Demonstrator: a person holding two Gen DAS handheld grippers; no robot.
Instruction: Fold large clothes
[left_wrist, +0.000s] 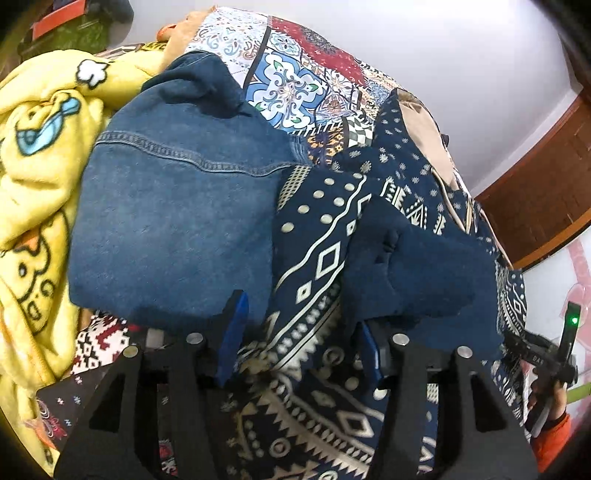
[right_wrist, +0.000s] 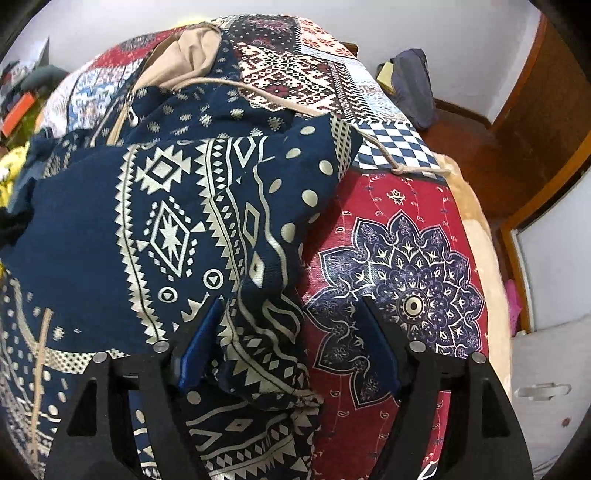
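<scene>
1. The navy hooded garment with a cream geometric print (right_wrist: 177, 221) lies spread over the bed's patchwork-print cover (right_wrist: 406, 258), filling the centre and left of the right wrist view; a flat bed gives room to lay a large piece out for folding.
2. The right tongs (right_wrist: 291, 339), at lower centre of that view, stand spread with a bunched corner of the printed cloth between the blue pads (right_wrist: 195, 350). Neither pad looks pressed onto it, so I judge this a grasp about to be made, or one just let go.
3. The left tongs (left_wrist: 301, 347), at the bottom of the left wrist view, are likewise spread, low over the same garment, its plain navy sleeve (left_wrist: 417, 273) just ahead.
4. A folded blue denim piece (left_wrist: 173, 206) sits at centre left there, probably set aside, beside a yellow cartoon-print fleece blanket (left_wrist: 33, 155) at the left edge.
5. The beige hood lining (right_wrist: 188, 55) and drawcord (right_wrist: 402, 168) trail toward the top of the right view and need tucking in.
</scene>
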